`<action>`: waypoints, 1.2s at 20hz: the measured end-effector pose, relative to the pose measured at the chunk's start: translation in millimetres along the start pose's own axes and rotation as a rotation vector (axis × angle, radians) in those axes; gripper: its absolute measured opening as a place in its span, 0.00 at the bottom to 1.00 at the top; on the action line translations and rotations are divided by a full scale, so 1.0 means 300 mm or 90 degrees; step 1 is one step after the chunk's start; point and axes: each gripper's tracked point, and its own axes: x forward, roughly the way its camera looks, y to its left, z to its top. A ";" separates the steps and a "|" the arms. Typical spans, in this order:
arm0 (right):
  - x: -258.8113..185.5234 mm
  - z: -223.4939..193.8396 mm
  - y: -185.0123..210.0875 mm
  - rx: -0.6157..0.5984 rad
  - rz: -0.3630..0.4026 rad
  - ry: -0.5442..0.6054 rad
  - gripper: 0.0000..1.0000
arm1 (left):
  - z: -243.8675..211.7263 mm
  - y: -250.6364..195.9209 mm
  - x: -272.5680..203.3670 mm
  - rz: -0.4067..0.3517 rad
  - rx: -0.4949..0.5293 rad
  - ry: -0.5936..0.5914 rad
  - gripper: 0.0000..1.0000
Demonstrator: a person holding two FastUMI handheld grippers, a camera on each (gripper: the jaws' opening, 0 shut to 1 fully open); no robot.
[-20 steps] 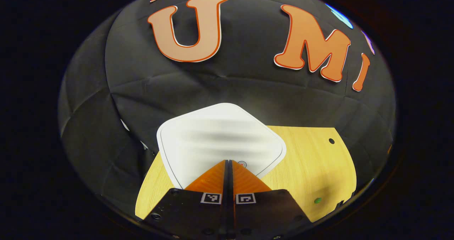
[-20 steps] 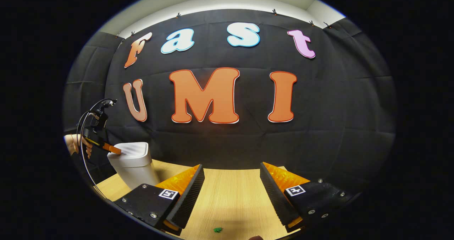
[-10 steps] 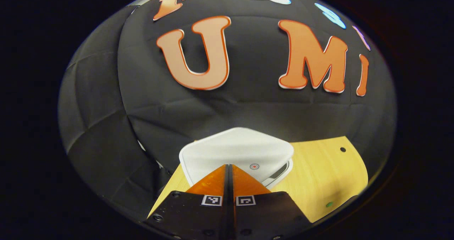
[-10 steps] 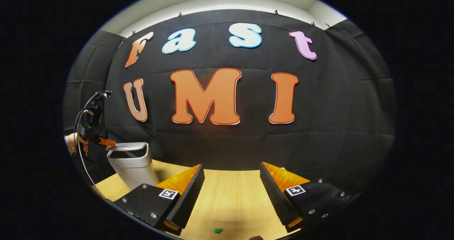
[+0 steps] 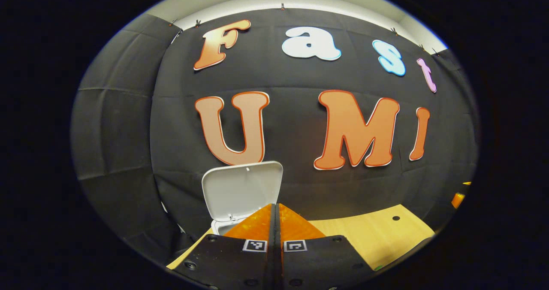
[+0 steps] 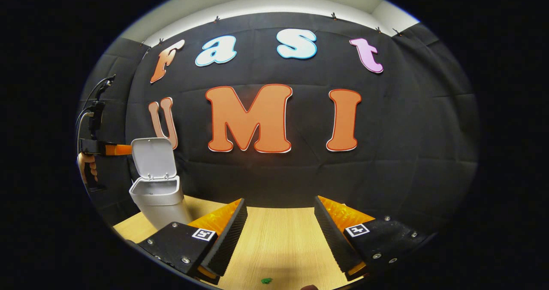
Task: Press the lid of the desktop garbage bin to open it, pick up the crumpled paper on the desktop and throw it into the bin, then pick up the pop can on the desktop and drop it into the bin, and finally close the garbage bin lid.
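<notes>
The white desktop bin (image 6: 159, 204) stands at the table's far left, its lid (image 6: 153, 157) swung upright and the mouth open. In the left gripper view the raised lid (image 5: 241, 188) shows its inner face just beyond my left gripper (image 5: 276, 210), which is shut with nothing between its fingers. In the right gripper view that left gripper (image 6: 116, 149) hangs level with the top of the lid, to its left, held by a hand (image 6: 87, 168). My right gripper (image 6: 279, 230) is open above the wooden table (image 6: 279, 243), with nothing between its fingers.
A small green speck (image 6: 266, 280) lies on the table near the front edge, below my right gripper. The wooden top (image 5: 377, 234) has a small dark hole (image 5: 396, 218) at the right. Black cloth walls close the booth behind and to the left.
The bin lid has sprung from shut to fully upright. My left gripper has lifted off the lid and risen well above the bin. The right gripper has not moved.
</notes>
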 end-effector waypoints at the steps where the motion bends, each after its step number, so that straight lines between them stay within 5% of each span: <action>1: 0.001 0.003 -0.002 0.002 -0.002 -0.001 0.94 | 0.010 -0.009 -0.009 -0.001 -0.001 -0.006 0.00; 2: 0.008 0.008 -0.005 0.004 -0.002 -0.003 1.00 | 0.007 -0.019 -0.018 -0.004 -0.003 -0.009 0.00; 7: 0.005 0.001 -0.006 0.006 -0.005 0.001 1.00 | 0.007 -0.052 -0.058 -0.036 -0.046 -0.027 0.00; 8: 0.003 -0.003 -0.005 0.004 -0.005 0.002 0.94 | -0.001 -0.039 -0.052 -0.028 -0.044 -0.024 0.00; 17: -0.007 -0.027 0.002 0.005 -0.010 0.013 0.94 | -0.006 -0.098 -0.142 -0.049 -0.020 -0.068 0.00; 19: -0.009 -0.028 0.000 0.004 -0.014 0.011 0.94 | -0.032 -0.125 -0.148 -0.071 -0.031 -0.055 0.11; 21: -0.011 -0.031 0.008 0.008 -0.013 0.011 1.00 | -0.060 -0.140 -0.152 -0.082 -0.038 -0.046 0.40; 24: -0.013 -0.051 0.041 0.027 0.010 0.021 0.94 | -0.087 -0.154 -0.160 -0.088 -0.042 -0.041 0.83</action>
